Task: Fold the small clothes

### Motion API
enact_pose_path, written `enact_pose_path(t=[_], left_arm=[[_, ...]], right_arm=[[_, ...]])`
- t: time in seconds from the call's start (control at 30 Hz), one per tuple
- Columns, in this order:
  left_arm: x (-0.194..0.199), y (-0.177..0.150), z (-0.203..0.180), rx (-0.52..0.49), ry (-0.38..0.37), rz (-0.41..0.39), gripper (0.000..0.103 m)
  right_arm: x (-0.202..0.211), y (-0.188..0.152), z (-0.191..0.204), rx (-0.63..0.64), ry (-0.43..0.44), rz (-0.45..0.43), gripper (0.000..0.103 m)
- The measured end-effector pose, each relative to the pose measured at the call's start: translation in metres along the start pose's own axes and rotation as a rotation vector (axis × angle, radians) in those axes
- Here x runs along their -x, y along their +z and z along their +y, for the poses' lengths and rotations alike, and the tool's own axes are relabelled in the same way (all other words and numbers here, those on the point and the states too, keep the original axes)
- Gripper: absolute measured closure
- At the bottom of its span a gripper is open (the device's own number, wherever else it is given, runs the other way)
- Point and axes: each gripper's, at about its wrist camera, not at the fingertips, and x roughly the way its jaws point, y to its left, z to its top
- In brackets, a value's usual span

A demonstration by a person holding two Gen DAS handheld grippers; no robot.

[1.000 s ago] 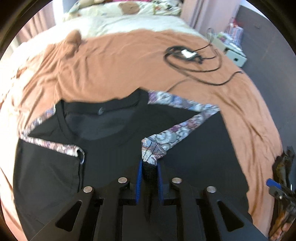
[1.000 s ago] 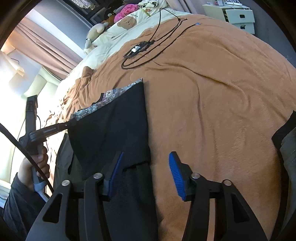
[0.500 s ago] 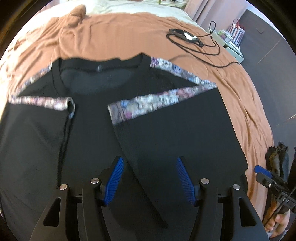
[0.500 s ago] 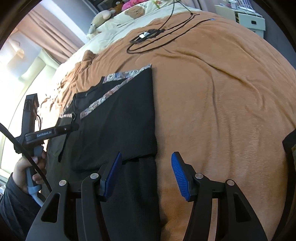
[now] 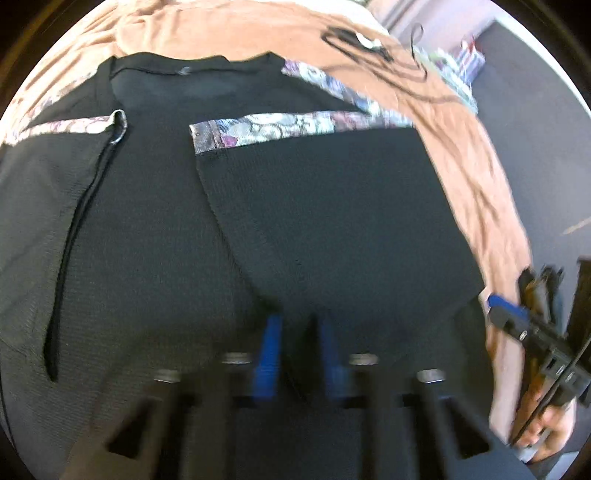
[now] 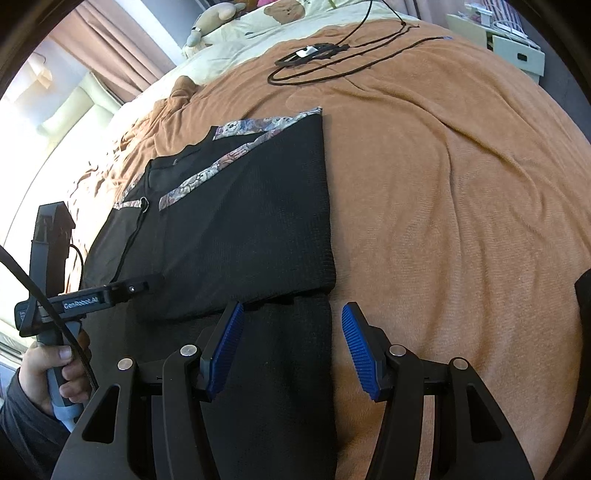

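Note:
A black shirt [image 5: 332, 221] with patterned trim [image 5: 295, 125] lies flat on the bed, its right sleeve side folded inward over the body. My left gripper [image 5: 297, 325] points steeply down at the lower edge of that folded flap. Its jaws are closing, with a ridge of black cloth between the blurred pads. In the right wrist view the shirt [image 6: 258, 221] stretches away, and the left gripper [image 6: 155, 282] touches it from the left. My right gripper [image 6: 291, 332] hovers open above the shirt's right edge and grips nothing.
The shirt rests on a brown blanket [image 6: 443, 184]. A coiled black cable with a small device [image 6: 310, 55] lies farther up the bed. Plush toys and pillows [image 6: 280, 11] sit at the head. A white drawer unit [image 6: 517, 48] stands beside the bed.
The left gripper let go of the patterned sleeve, which now lies flat across the shirt. It opened wide, sank toward the flap's lower edge and narrowed again. The right gripper drifted slightly and stayed open.

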Motion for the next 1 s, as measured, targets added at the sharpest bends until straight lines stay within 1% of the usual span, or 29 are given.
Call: enact_pose_path(t=[0.03, 0.13, 0.2, 0.27, 0.37, 0.43, 0.53, 0.63, 0.7, 0.8, 0.87, 0.93, 0.97, 1.0], left_arm=[[0.002, 0.0, -0.001, -0.016, -0.001, -0.002, 0.096], [0.009, 0.0, -0.001, -0.026, 0.027, -0.018, 0.096], [0.014, 0.001, 0.002, -0.016, 0.041, -0.028, 0.096], [0.017, 0.001, 0.008, -0.008, 0.058, -0.027, 0.096], [0.017, -0.001, 0.019, 0.009, 0.087, -0.017, 0.096], [0.016, -0.003, 0.024, 0.017, 0.09, -0.014, 0.096], [0.016, -0.004, 0.027, 0.022, 0.082, -0.011, 0.096], [0.015, -0.004, 0.025, 0.015, 0.091, -0.011, 0.096], [0.015, -0.004, 0.023, 0.007, 0.099, -0.013, 0.096], [0.015, -0.004, 0.024, 0.006, 0.089, -0.014, 0.096], [0.016, -0.005, 0.027, 0.016, 0.074, -0.017, 0.096], [0.016, -0.005, 0.027, 0.014, 0.065, -0.016, 0.096], [0.015, -0.005, 0.027, 0.01, 0.065, -0.016, 0.096], [0.016, -0.005, 0.027, 0.008, 0.064, -0.016, 0.096]], right_arm=[[-0.002, 0.0, 0.0, -0.002, -0.002, 0.002, 0.049], [-0.006, -0.001, 0.0, 0.002, -0.021, 0.002, 0.049], [-0.007, -0.001, 0.004, 0.019, -0.051, -0.015, 0.049], [-0.009, -0.002, 0.008, 0.034, -0.055, -0.019, 0.049], [-0.016, -0.004, 0.01, 0.052, -0.086, -0.013, 0.049], [-0.022, -0.006, 0.011, 0.062, -0.103, 0.002, 0.049], [-0.028, -0.006, 0.018, 0.1, -0.155, -0.002, 0.049], [-0.032, -0.007, 0.025, 0.137, -0.216, -0.006, 0.049], [-0.033, -0.007, 0.026, 0.141, -0.233, -0.009, 0.049], [-0.029, -0.006, 0.023, 0.125, -0.23, -0.002, 0.05], [-0.02, -0.004, 0.016, 0.082, -0.212, 0.001, 0.049], [-0.009, 0.001, 0.006, 0.03, -0.162, -0.014, 0.049], [0.001, 0.001, 0.003, 0.004, -0.115, -0.037, 0.049], [0.007, 0.002, 0.003, -0.006, -0.09, -0.054, 0.049]])
